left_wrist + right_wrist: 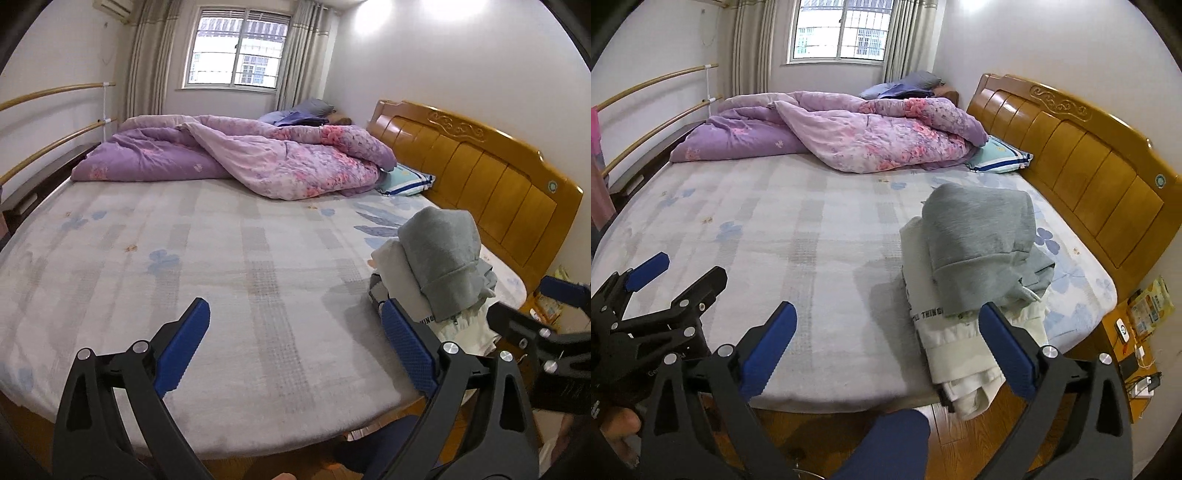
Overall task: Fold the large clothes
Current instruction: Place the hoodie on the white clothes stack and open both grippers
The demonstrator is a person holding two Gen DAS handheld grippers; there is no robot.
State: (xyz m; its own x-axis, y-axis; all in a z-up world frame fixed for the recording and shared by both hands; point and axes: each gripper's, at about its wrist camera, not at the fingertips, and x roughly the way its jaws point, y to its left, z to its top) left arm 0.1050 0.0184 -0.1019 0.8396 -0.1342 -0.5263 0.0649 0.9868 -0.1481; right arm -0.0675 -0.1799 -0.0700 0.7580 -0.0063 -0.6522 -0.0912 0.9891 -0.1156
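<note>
Grey sweatshirt (979, 236) tops the clothes pile (960, 332) at the bed (812, 258) edge; your left gripper (295, 343) and right gripper (886, 343) hover empty, jaws apart, ready to grab.

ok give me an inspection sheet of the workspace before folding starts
surface: bed sheet, pale plaid with blue flowers, mostly bare
job's things: grey sweatshirt on top of a cream garment, piled at the bed's near right edge, partly overhanging
clutter: purple quilt bunched at the far side; striped pillow beside it
grippers: left tool open, empty; right tool open, empty, in front of the pile
cables: charger leads on the nightstand
surroundings: wooden headboard, window, wall rails
</note>
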